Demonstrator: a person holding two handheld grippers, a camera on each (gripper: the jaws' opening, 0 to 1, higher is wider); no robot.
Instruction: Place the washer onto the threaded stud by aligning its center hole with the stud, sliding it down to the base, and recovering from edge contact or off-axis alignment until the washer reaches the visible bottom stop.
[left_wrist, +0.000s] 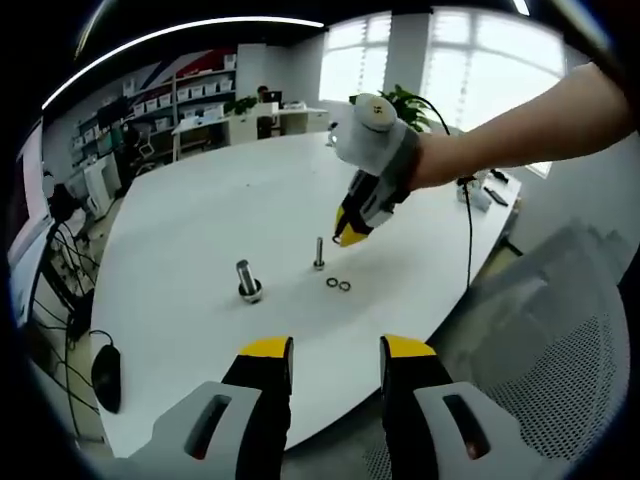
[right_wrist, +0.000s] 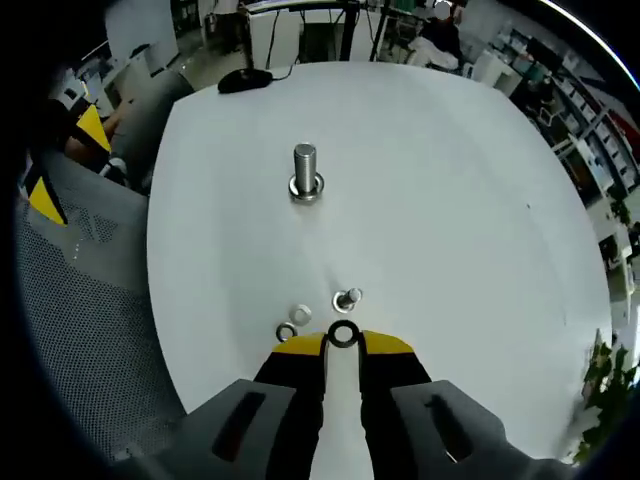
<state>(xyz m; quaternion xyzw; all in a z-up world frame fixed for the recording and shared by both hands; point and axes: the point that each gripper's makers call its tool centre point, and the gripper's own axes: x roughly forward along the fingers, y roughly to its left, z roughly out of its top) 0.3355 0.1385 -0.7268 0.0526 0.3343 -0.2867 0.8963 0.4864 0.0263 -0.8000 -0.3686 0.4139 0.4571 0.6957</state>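
The right gripper (right_wrist: 343, 343) is clenched on a washer (right_wrist: 343, 335), pinched at the yellow fingertips, just short of the small threaded stud (right_wrist: 349, 298) standing upright on the white table (right_wrist: 450, 200). Two loose washers (right_wrist: 293, 322) lie on the table just beside that stud. Farther off stands a larger bolt (right_wrist: 305, 170) with a washer at its base. The left gripper (left_wrist: 336, 352) is released, jaws apart, hanging at the table's near edge, well apart from the stud.
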